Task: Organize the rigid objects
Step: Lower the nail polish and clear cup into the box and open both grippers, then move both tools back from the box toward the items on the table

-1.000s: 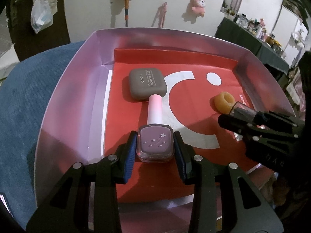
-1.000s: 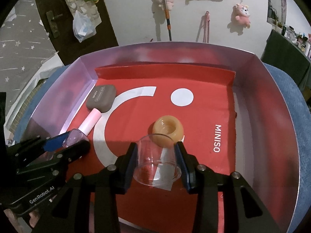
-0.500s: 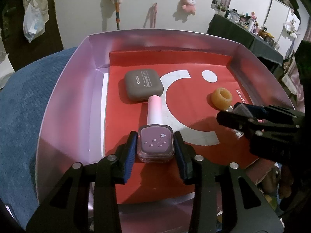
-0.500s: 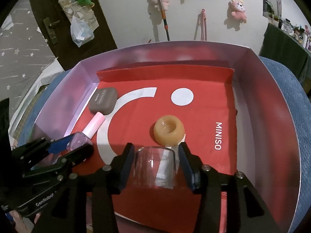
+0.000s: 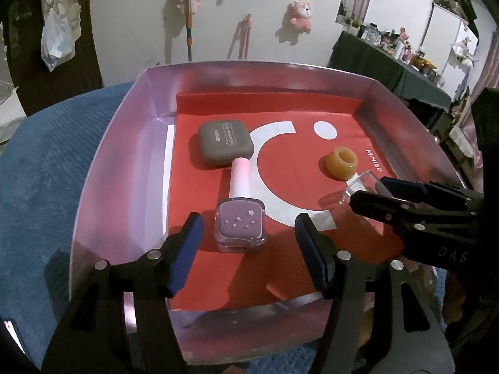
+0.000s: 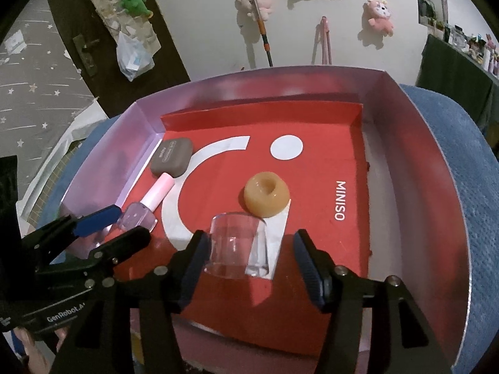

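A silver box [image 5: 124,155] with a red liner holds everything. My left gripper [image 5: 246,224] is opening; the purple nail polish bottle [image 5: 241,226] with a pink cap lies flat between its jaws, clear of both pads. My right gripper [image 6: 251,240] is opening too, with a clear glass cup [image 6: 238,249] standing between its jaws, the right pad well off it. An orange ring [image 6: 266,194] sits just beyond the cup. A grey eye shadow case [image 5: 226,143] lies at the bottle's cap end. The left gripper [image 6: 132,222] shows at the left of the right wrist view.
The box rests on a blue ribbed cushion [image 5: 40,171]. Its raised walls [image 6: 414,187] close in all sides. Beyond are a white wall with plush toys [image 5: 301,15], a hanging plastic bag [image 5: 57,42] and a cluttered dark table [image 5: 389,62].
Both grippers' jaws have spread apart. The nail polish bottle and the glass cup, gripped before, now rest free on the red liner between the fingers.
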The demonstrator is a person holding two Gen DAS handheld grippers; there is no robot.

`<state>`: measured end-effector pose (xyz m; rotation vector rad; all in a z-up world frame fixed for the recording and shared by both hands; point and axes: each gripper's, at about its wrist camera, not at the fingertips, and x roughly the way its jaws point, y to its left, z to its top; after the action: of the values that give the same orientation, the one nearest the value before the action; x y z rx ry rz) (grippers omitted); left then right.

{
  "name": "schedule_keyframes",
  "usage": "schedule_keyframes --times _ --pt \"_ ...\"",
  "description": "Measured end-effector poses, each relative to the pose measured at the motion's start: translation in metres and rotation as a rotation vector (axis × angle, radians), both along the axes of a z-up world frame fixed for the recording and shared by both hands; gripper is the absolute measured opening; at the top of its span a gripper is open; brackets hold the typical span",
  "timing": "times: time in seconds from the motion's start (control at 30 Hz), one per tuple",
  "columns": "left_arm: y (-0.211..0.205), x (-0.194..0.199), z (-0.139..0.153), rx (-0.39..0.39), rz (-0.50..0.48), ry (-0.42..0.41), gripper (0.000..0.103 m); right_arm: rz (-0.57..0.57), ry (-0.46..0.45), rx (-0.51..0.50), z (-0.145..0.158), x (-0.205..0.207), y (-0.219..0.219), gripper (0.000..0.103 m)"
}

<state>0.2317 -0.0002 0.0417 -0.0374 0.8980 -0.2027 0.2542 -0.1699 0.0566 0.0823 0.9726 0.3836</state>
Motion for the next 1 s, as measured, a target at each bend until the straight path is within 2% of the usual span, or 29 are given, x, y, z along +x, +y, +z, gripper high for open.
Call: schedule_keyframes --times 0.1,0.27,0.37,0.53,0.6,0.73,0.8,1.0 --pt "-0.002 -0.007 0.006 0.009 -0.006 -0.024 0.068 0.011 -0.026 0.005 0.008 -0.007 0.002 0.073" --pt "-0.003 -0.022 0.020 0.023 -0.010 -0.070 0.074 0.014 -0.073 0.024 0.026 -0.018 0.001 0.076" --pt "0.003 -0.031 0.027 0.016 0.004 -0.095 0.088 0.014 -0.095 0.034 0.034 -0.024 -0.001 0.079" --pt "0.015 -0.042 0.035 0.001 0.031 -0.117 0.089 0.010 -0.122 0.059 0.044 -0.035 -0.004 0.086" --pt "0.018 -0.047 0.037 0.001 0.041 -0.123 0.098 0.010 -0.136 0.074 0.047 -0.040 -0.005 0.091" --pt "0.021 -0.057 0.041 -0.001 0.059 -0.148 0.099 0.016 -0.172 0.081 0.054 -0.052 -0.006 0.100" --pt "0.021 -0.063 0.043 0.014 0.072 -0.172 0.103 0.018 -0.182 0.090 0.056 -0.056 -0.007 0.103" --pt "0.018 -0.072 0.046 0.042 0.082 -0.196 0.103 0.011 -0.229 0.130 0.063 -0.069 -0.016 0.103"
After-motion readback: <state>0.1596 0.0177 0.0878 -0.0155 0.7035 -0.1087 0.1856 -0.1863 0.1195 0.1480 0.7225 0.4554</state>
